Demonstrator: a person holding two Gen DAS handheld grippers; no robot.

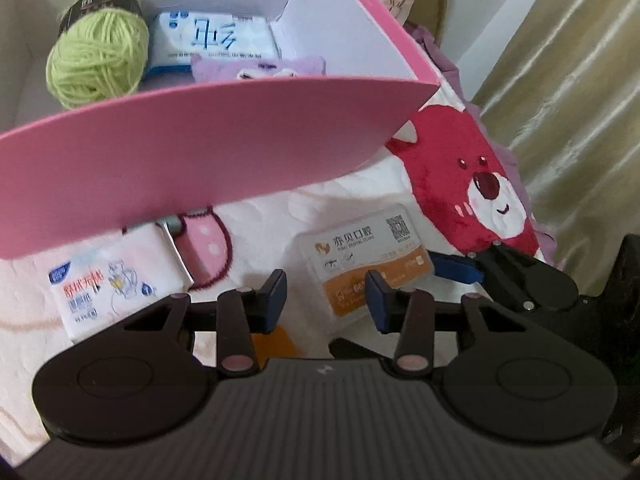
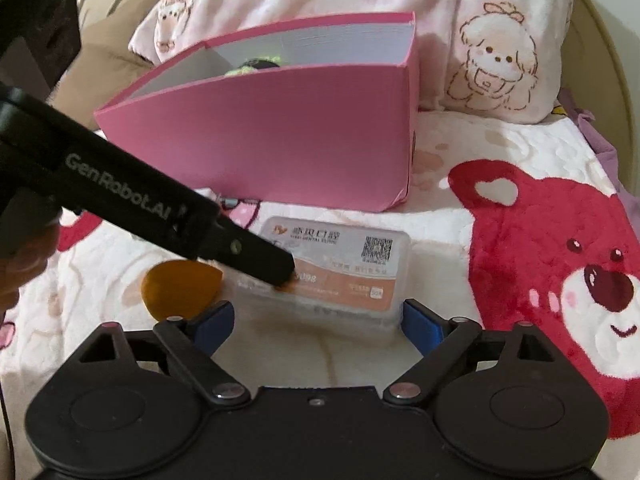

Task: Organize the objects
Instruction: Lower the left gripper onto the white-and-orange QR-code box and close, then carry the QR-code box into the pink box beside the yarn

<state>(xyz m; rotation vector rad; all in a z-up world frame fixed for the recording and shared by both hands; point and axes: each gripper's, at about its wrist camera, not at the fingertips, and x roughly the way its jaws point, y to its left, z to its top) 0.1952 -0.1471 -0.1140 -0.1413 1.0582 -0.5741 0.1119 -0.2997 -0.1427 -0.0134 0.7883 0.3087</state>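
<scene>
A pink box (image 1: pixel 200 144) (image 2: pixel 280 148) stands on a printed blanket. Inside it lie a green yarn ball (image 1: pixel 98 60), a blue-and-white tissue pack (image 1: pixel 216 40) and a purple plush item (image 1: pixel 260 68). A clear plastic box with an orange-and-white label (image 1: pixel 364 272) (image 2: pixel 336 276) lies in front of it. My left gripper (image 1: pixel 328 300) is open just before this plastic box; its finger (image 2: pixel 256 256) reaches over the box's left part. My right gripper (image 2: pixel 318 324) is open, its fingertips astride the box's near edge. A wet-wipe pack (image 1: pixel 108 284) and an orange sponge (image 2: pixel 180 288) lie nearby.
A pink dotted item (image 1: pixel 200 244) lies partly under the pink box. The blanket bears a red bear print (image 2: pixel 560 280). A pillow with puppy prints (image 2: pixel 480 40) stands behind the box. A beige curtain (image 1: pixel 580 100) hangs at the right.
</scene>
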